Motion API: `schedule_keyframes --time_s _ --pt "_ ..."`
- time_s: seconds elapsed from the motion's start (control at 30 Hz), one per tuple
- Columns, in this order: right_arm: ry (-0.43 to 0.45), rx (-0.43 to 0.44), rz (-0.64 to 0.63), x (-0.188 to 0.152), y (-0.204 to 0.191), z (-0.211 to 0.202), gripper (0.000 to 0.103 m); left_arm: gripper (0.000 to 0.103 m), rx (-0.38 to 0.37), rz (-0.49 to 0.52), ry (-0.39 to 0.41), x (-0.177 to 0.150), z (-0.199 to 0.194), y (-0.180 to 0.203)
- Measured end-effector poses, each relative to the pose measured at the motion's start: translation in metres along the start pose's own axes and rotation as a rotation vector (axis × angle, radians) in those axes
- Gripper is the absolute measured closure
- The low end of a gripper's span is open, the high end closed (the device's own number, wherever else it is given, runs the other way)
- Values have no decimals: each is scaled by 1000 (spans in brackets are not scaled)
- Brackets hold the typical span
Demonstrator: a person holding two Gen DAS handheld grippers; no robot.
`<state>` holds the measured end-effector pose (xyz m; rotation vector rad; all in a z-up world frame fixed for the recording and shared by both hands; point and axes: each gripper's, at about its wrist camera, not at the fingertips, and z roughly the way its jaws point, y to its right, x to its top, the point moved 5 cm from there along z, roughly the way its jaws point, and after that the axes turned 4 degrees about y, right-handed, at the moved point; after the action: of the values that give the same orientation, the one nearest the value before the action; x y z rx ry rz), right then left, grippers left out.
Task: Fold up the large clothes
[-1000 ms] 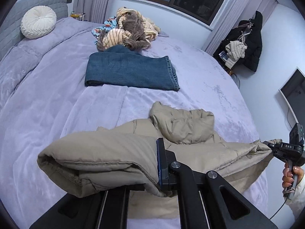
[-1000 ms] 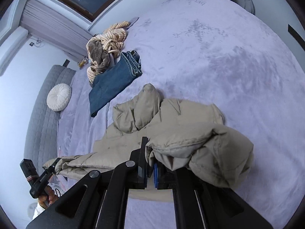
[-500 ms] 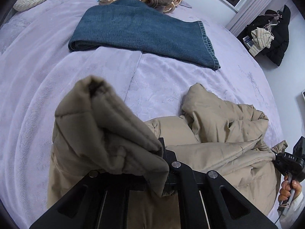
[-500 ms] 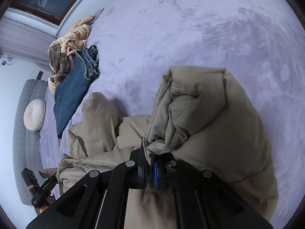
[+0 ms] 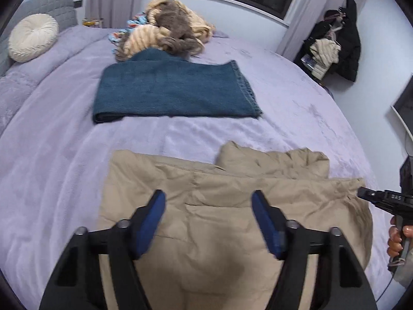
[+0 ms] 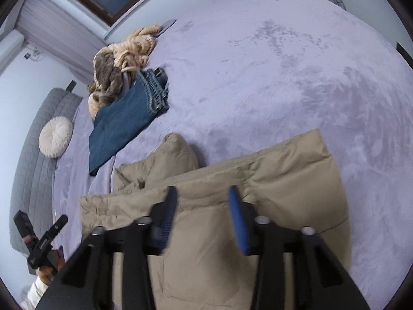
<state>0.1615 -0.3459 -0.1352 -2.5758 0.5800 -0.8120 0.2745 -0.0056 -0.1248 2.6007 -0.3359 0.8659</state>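
From my remote seat the only lettering I make out is "DAS" in pale characters on the black body of the right gripper (image 5: 387,200) seen from the left wrist camera, while the mark on the left gripper (image 6: 42,245) is too blurred to read.

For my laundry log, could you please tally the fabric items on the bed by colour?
Beige: 1, the puffer jacket
Blue: 1, the folded jeans
Cream: 1, the round cushion
Mixed colours: 1 heap of unfolded clothes, pieces not countable
Total: 4
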Motion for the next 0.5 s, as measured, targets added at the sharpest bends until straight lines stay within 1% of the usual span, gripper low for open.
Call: schedule_keyframes --time_s 0.07,0.13,0.17,0.2,0.23,0.27,0.3,0.37,0.43,0.5 --pt "-51 21 -64 -15 -17 20 92 66 -62 56 -40 -13 24 30" --pt "-83 3 -119 -28 -27 48 93 67 -90 105 -74 -27 47 56" --pt "-96 -9 -132 -32 -28 61 94 67 -82 134 -84 -35 63 67" --pt "-98 -26 -140 -34 -26 75 95 67 -58 155 -92 -40 75 73" --pt "-93 -43 -148 -33 -23 86 101 67 -28 167 -93 -43 85 76" --pt "-90 -52 -151 -30 -19 96 102 66 0 167 -92 -44 96 75" --pt "-91 -51 -146 -26 -15 105 103 66 12 152 -97 -43 105 71" --pt "-99 -34 -131 -19 -9 114 103 66 11 109 -113 -37 119 64" --pt "-114 -20 -127 -14 -8 116 103 66 6 101 -126 -33 122 61" --pt "-125 -10 -131 -9 -5 108 103 66 29 118 -117 -28 112 52"
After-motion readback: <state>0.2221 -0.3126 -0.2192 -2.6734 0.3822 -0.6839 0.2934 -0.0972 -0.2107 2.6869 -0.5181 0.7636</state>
